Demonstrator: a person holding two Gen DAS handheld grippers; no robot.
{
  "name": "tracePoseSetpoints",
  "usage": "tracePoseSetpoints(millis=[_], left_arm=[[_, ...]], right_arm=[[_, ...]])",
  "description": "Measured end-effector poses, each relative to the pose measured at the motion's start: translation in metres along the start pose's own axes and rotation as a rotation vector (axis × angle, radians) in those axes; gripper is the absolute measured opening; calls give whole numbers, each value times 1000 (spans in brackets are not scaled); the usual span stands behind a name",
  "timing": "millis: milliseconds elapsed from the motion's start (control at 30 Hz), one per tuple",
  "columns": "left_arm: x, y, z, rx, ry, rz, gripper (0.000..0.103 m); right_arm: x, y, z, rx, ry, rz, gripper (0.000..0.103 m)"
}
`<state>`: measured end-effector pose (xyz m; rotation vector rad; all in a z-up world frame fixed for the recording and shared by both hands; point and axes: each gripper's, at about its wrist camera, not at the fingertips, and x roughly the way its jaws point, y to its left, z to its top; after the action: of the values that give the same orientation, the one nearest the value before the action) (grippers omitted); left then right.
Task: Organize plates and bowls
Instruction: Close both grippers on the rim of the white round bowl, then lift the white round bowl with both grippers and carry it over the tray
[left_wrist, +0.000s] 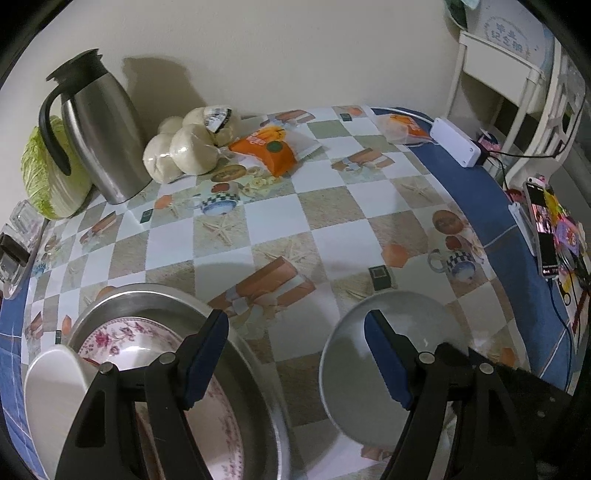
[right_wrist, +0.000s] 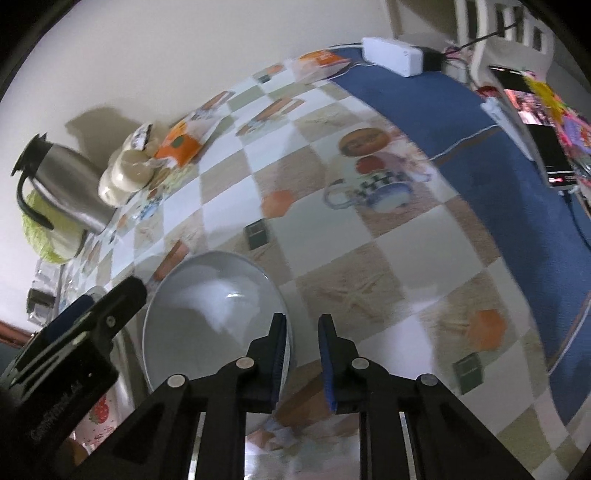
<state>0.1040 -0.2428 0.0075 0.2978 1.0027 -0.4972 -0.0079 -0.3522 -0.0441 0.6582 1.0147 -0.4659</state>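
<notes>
Checkered tablecloth (right_wrist: 369, 258) underneath: my right gripper (right_wrist: 303, 354) pinches the grey plate (right_wrist: 207, 306) rim at five o'clock; my left gripper (left_wrist: 295, 354) gapes empty over the basin (left_wrist: 258, 406).

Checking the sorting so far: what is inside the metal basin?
Inside the metal basin lie a floral plate and a white bowl tilted at its left edge. The left gripper covers the rest.

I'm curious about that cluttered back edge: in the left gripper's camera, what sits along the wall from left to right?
Cabbage → steel thermos jug → bag of white buns → orange snack packet → second orange packet → white power strip.
</notes>
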Motion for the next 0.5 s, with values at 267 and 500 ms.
tracePoseSetpoints(millis=[267,500], left_arm=[[12,-16,-6,36,38,-35,68],[25,-26,-12,59,78,-53,47]], right_arm=[[-2,-14,3,30,-7,0,19],[1,-15,1,36,0,7,19]])
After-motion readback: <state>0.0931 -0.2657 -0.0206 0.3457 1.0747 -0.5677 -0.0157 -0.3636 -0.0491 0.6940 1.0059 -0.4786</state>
